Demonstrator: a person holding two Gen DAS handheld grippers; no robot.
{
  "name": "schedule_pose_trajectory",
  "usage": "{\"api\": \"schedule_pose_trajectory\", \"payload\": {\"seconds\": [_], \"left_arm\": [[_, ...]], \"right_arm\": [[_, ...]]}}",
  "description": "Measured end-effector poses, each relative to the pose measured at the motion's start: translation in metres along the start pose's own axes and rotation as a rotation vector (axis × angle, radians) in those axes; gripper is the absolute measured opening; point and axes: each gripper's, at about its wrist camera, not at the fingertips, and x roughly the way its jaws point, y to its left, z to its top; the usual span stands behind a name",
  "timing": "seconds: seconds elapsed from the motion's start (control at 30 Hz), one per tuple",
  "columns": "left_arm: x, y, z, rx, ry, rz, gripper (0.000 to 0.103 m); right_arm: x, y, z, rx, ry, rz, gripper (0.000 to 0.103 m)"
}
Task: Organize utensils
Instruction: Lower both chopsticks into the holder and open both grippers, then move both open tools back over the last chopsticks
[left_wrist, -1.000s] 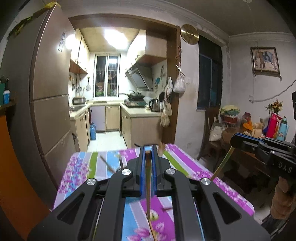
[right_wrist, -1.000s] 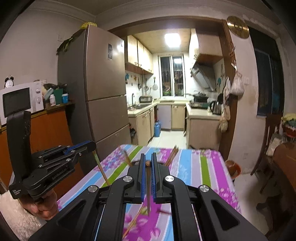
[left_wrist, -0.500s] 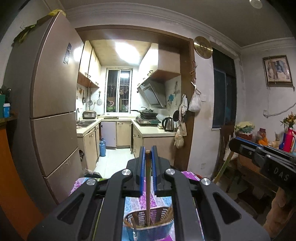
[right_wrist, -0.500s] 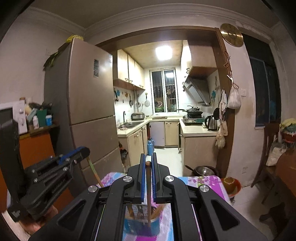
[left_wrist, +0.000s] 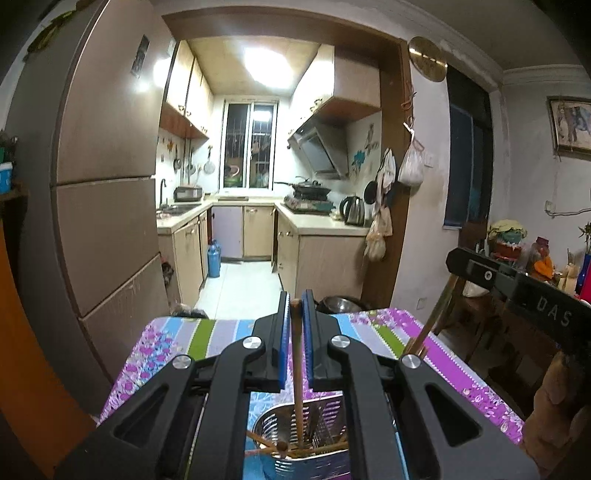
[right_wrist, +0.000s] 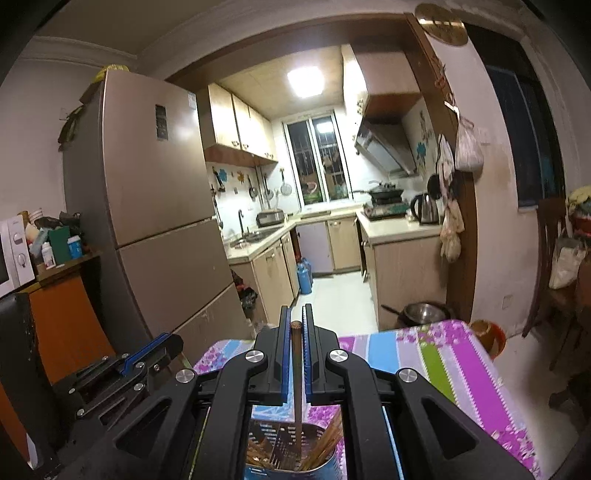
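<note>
Left wrist view: left gripper (left_wrist: 295, 332) clamps chopstick (left_wrist: 297, 369) near top, tip over slotted holder (left_wrist: 325, 417) at table's near edge. Right gripper (right_wrist: 295, 336) likewise. Sticks light, stiff, slippery; pinch upper end.

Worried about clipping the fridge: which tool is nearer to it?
Left. The left tool sits between the fridge and the right tool, which is farther out on the other side.

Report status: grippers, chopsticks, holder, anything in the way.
Left gripper and right gripper each shut on a chopstick. Tips over holder. Nothing blocking.
</note>
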Motion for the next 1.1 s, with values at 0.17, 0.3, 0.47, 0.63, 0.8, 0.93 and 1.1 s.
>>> {"api": "schedule_pose_trajectory", "payload": {"seconds": [0.17,0.3,0.47,0.63,0.8,0.93,1.1], "left_arm": [[-0.004,0.008,0.001,-0.014,0.006,0.011,0.006],[-0.028,0.017,0.013,-0.049,-0.05,0.017,0.006],[-0.085,0.029,0.029,-0.098,-0.17,0.037,0.006],[-0.164,0.035,0.031,-0.081,-0.293,0.048,0.006],[-0.224,0.013,-0.008,0.063,-0.234,-0.003,0.022],[-0.237,-0.025,-0.078,0.256,-0.077,-0.041,0.023],[-0.234,-0.055,-0.183,0.335,0.124,-0.063,0.023]], "right_arm": [[0.004,0.002,-0.007,-0.013,0.032,-0.013,0.007],[-0.006,0.005,-0.004,-0.026,0.027,-0.021,0.007],[-0.056,0.001,-0.001,-0.065,0.018,-0.039,0.008],[-0.14,-0.019,-0.017,-0.112,0.028,-0.033,0.008],[-0.224,-0.04,-0.07,-0.173,0.049,-0.09,0.008],[-0.268,-0.052,-0.137,-0.254,0.09,-0.176,0.008],[-0.282,-0.067,-0.233,-0.22,0.241,-0.231,0.008]]}}
